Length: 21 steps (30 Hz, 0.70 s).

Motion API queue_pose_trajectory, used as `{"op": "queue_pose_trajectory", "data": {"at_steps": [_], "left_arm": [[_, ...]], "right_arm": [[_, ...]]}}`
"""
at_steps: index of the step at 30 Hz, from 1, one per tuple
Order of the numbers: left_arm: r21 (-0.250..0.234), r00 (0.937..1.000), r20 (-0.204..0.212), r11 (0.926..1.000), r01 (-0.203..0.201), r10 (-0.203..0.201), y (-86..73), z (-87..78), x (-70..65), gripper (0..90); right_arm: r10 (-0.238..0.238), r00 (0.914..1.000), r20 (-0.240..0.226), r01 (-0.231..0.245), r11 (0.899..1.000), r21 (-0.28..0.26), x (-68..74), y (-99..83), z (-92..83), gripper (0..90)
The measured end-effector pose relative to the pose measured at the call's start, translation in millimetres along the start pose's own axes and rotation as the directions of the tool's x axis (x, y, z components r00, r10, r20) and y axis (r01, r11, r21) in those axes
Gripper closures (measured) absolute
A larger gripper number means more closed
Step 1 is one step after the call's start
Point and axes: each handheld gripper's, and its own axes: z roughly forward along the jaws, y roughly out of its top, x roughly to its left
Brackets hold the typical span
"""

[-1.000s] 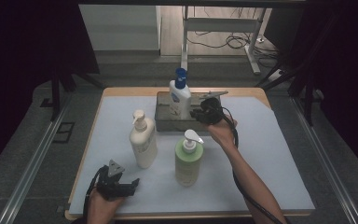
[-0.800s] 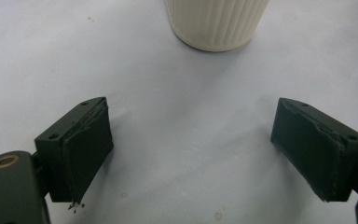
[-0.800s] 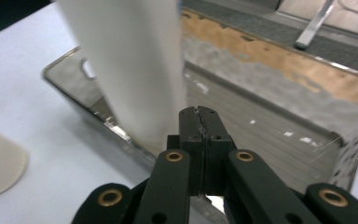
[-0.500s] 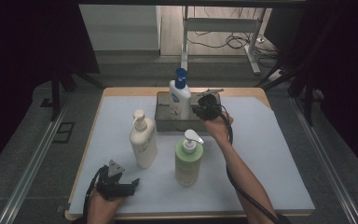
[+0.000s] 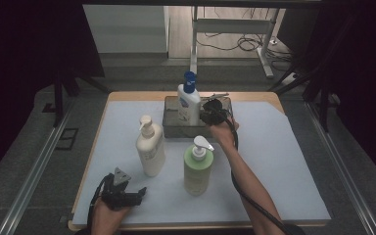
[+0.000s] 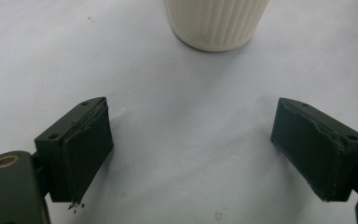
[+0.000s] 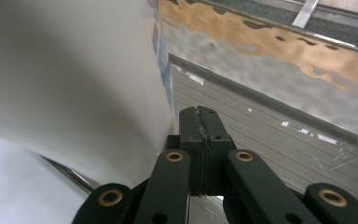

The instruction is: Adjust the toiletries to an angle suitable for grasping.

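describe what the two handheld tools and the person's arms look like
Both tools are black. The left tool has two blocky jaws with flat dark pads and a grey three-cornered plate on top. The right tool has linked black bars with brass-coloured rivets. A black cable runs along the right forearm. Forearms are bare, no sleeves.

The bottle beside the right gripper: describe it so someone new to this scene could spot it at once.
On the white-covered table, find the dark tray at the far edge. The white bottle stands upright in it, just left of the shut right gripper. Unlike the cream pump bottle and green pump bottle nearer the person, it has a blue cap.
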Motion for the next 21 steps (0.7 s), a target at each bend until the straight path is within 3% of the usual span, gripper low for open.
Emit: {"op": "queue_pose_trajectory", "data": {"at_steps": [7, 21], "left_arm": [[0.001, 1.0000, 0.000, 1.0000, -0.001, 0.001, 0.1, 0.0, 0.1, 11.9], [0.001, 1.0000, 0.000, 1.0000, -0.001, 0.001, 0.1, 0.0, 0.0, 11.9]], "right_arm": [[-0.009, 0.9998, 0.016, 0.009, 1.000, 0.020, 0.5, -1.7, 3.6, 89.7], [-0.012, 0.9999, -0.003, 0.012, 0.999, 0.031, 6.9, -0.1, 7.1, 89.8]]}}
